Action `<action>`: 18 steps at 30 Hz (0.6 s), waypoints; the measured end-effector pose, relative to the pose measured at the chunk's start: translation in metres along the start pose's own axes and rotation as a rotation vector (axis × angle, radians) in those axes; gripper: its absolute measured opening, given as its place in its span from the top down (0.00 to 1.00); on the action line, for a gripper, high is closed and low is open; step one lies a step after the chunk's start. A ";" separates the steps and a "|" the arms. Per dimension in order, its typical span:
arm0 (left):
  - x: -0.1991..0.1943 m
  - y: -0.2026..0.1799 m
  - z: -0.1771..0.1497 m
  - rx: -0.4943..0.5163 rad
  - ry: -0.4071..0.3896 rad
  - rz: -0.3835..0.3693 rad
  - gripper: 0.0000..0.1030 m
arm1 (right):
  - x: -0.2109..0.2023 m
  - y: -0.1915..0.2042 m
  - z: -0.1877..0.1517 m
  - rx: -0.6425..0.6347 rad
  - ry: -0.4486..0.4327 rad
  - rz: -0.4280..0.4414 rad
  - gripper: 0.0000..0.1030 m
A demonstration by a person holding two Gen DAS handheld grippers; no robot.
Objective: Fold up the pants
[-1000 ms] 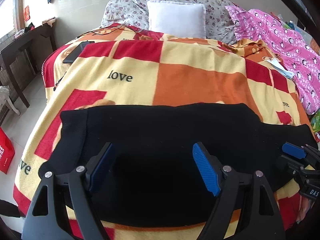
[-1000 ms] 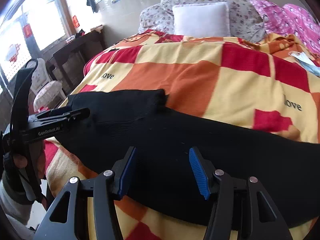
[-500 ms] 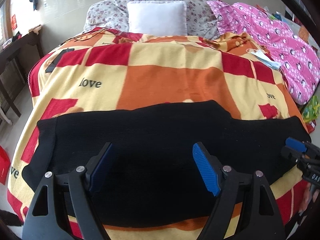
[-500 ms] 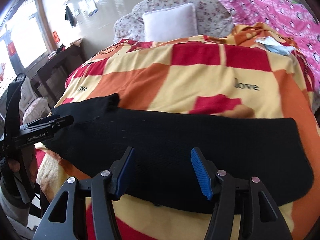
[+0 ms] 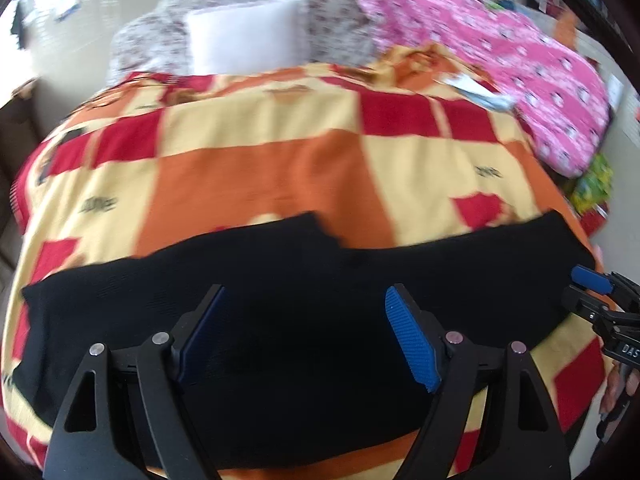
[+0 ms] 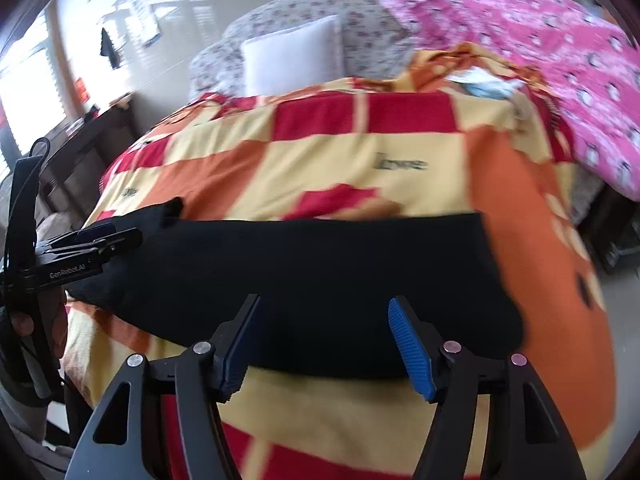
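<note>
Black pants (image 5: 280,312) lie flat across the near part of the bed, legs stacked, running left to right. My left gripper (image 5: 306,296) hovers over their middle, open, with nothing between its blue pads. In the right wrist view the pants (image 6: 320,260) end in a straight edge at the right. My right gripper (image 6: 325,304) hangs over their near edge; its jaws are opening and nothing is gripped. The right gripper (image 5: 584,284) also shows at the pants' right end in the left wrist view. At the pants' left end, the right wrist view shows the left gripper (image 6: 120,234), held by a hand (image 6: 20,320).
A red, orange and yellow checked blanket (image 5: 280,152) covers the bed. A white pillow (image 5: 244,36) and floral pillows lie at the head. A pink patterned quilt (image 5: 540,68) is heaped at the right. A dark desk (image 6: 80,148) stands left of the bed.
Both grippers have slid to the right along the pants, bringing the right end into view. The right jaws have spread wider. The pants lie as before.
</note>
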State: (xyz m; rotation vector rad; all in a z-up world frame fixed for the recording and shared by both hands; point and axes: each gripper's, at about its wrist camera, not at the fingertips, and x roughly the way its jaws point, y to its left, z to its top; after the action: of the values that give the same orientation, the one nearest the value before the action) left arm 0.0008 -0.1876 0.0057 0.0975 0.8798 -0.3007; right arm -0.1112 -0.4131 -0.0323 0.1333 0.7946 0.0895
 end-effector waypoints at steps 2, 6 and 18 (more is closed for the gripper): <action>0.008 -0.018 0.008 0.023 0.036 -0.067 0.22 | -0.008 -0.014 -0.007 0.029 -0.003 -0.017 0.36; 0.022 -0.063 0.023 0.101 0.071 -0.166 0.22 | -0.024 -0.044 -0.019 0.106 -0.019 -0.032 0.36; 0.072 -0.184 0.068 0.332 0.125 -0.344 0.22 | -0.018 -0.080 -0.029 0.218 -0.047 0.028 0.33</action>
State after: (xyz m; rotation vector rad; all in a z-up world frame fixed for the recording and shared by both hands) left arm 0.0393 -0.3926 0.0005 0.2754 0.9637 -0.7688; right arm -0.1424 -0.4917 -0.0516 0.3514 0.7543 0.0262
